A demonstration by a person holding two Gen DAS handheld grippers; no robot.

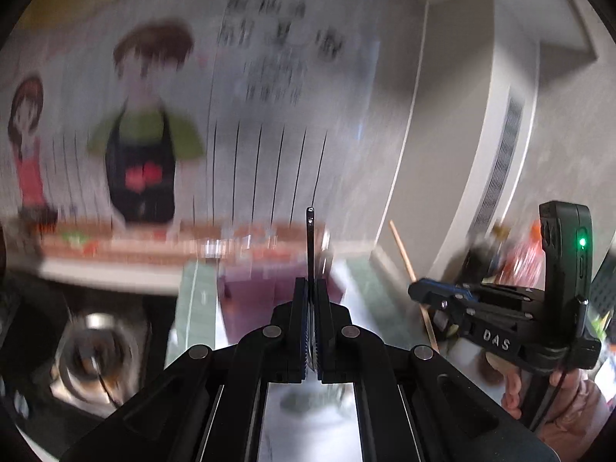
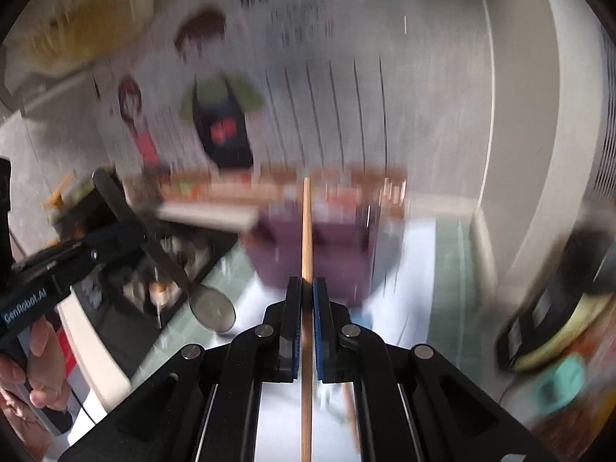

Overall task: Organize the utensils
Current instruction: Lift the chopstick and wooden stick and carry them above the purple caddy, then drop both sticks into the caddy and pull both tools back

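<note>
Left gripper (image 1: 311,288): clamped on the spoon (image 2: 181,265), handle upright between its fingers, bowl hanging low.
Purple box (image 2: 338,254): blurred, on the table beyond both tools.
Right gripper (image 2: 307,288): closed around the chopstick (image 2: 306,238), pointing straight ahead.

A pale, glossy table (image 2: 415,254) carries a blurred purple container (image 2: 338,246) near its middle, a green mat (image 1: 196,308) beside it, and a dark appliance (image 2: 554,308) at the right edge.
</note>
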